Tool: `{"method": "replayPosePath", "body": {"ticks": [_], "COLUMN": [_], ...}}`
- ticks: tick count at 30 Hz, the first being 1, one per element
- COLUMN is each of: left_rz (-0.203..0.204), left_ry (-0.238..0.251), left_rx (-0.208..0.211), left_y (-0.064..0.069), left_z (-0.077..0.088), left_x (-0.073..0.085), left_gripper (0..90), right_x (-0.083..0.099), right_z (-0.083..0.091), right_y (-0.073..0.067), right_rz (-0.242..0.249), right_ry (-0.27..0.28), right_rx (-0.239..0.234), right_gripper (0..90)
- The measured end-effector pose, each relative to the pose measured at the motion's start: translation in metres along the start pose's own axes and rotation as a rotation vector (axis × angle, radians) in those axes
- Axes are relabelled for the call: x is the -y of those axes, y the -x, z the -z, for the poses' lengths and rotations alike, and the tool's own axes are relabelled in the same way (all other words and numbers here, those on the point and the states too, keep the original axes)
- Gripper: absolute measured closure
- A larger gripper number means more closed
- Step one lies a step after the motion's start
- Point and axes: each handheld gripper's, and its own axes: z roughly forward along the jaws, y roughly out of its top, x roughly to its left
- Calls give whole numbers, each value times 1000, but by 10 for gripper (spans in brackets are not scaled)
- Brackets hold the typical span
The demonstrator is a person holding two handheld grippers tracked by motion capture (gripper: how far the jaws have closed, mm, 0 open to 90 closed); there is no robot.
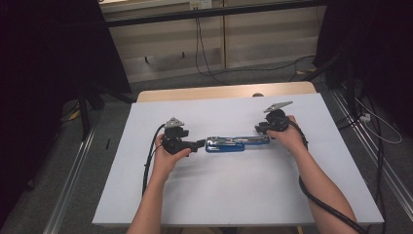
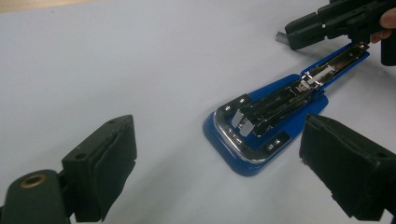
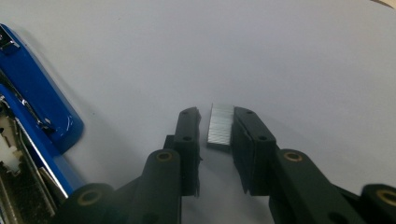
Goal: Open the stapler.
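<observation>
An opened blue stapler [image 1: 229, 143] lay flat near the middle of the white desk [image 1: 243, 195], its length running left to right between the two hands. Its blue base and cover were spread out end to end, with the metal magazine exposed along the top, as the left gripper view showed [image 2: 261, 126].

The left gripper [image 1: 200, 144] sat just beside the stapler's left end, held low over the desk. Its fingers [image 2: 105, 165] stood wide apart with nothing between them; the stapler's rounded blue end lay ahead of them, untouched.

The right gripper [image 1: 260, 128] was at the stapler's right end, on its far side. In the right gripper view its fingers [image 3: 189, 140] were narrow, with a small silver strip of staples [image 3: 220, 127] standing between them on the desk. The strip lay against the right-hand finger, while a slim gap showed on the other side, so the pads were not both pressing on it. The stapler's blue body [image 3: 37, 107] lay just left of that gripper.

Beyond the desk were a grey floor, a pale wall panel and a hanging black cable [image 1: 200, 48].
</observation>
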Motion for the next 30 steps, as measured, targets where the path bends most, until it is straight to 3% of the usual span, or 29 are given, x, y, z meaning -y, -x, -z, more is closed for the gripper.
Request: {"method": "replayPosePath", "body": {"ticks": [6,17,23,30], "left_rz": [-2,-25,-24,-24], "left_ry": [-6,-26,-31,-24], "left_rx": [-1,-33,-29,-2], "left_y": [0,-2,-1,0], "left_z": [1,7,10,10], "left_x": [0,1,0,-1], "left_gripper": [112,109,103,102], "right_x": [-2,-5,-9,-14], "right_z": [-1,-1,12,30], "right_y": [1,-3,-6,-14], "right_rz": [-10,33,30,62], "right_ry": [-11,-21,6,25], "right_rx": [15,28,13,-15], "right_gripper": [797,803,803,803]}}
